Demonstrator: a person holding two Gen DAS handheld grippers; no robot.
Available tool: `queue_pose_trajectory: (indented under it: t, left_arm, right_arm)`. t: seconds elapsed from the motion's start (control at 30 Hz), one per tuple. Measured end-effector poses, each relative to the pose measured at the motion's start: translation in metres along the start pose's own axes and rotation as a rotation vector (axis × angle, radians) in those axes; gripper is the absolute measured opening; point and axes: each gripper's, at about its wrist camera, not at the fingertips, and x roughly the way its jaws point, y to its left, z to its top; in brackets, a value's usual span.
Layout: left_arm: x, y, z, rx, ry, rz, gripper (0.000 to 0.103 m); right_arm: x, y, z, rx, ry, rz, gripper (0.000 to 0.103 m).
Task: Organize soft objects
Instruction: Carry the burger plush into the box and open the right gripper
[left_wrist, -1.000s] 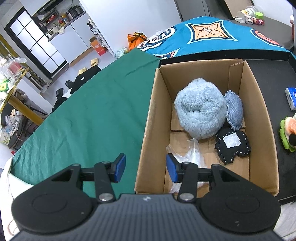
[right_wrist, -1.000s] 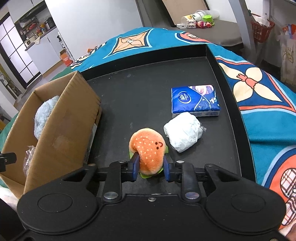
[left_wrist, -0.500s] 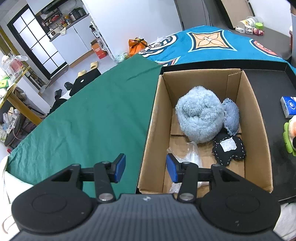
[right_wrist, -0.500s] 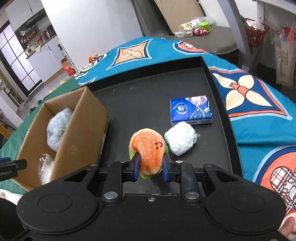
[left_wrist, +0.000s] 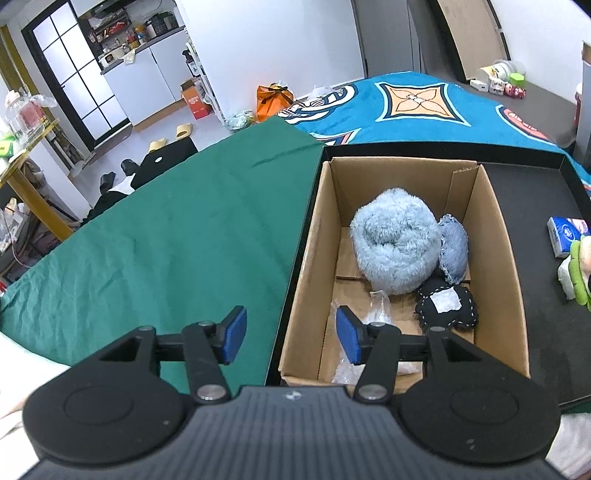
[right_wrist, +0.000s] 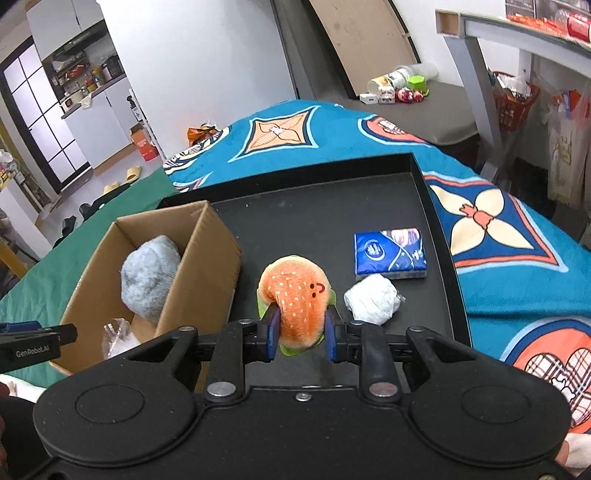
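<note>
The right gripper (right_wrist: 300, 334) has its fingers pinching the burger plush (right_wrist: 295, 301) by its sides, clear of the black tray (right_wrist: 317, 206). The cardboard box (right_wrist: 207, 266) lies just left of those fingers — its open top is where the plush likely goes, a short sideways carry. The left gripper (left_wrist: 291, 338) has just been widening, fingers spread and empty, straddling the box's near corner. Beyond the right fingers sit a white wad (right_wrist: 372, 300), then a tissue pack (right_wrist: 389, 252).
</note>
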Motion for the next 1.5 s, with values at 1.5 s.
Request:
queue_pose_trajectory:
  t: [1.5]
  left_arm:
    - [0.019, 0.036, -0.004, -0.169, 0.065, -0.204, 0.018]
  right_arm:
    - [-0.013, 0.113, 0.015, -0.173, -0.020, 0.070, 0.025]
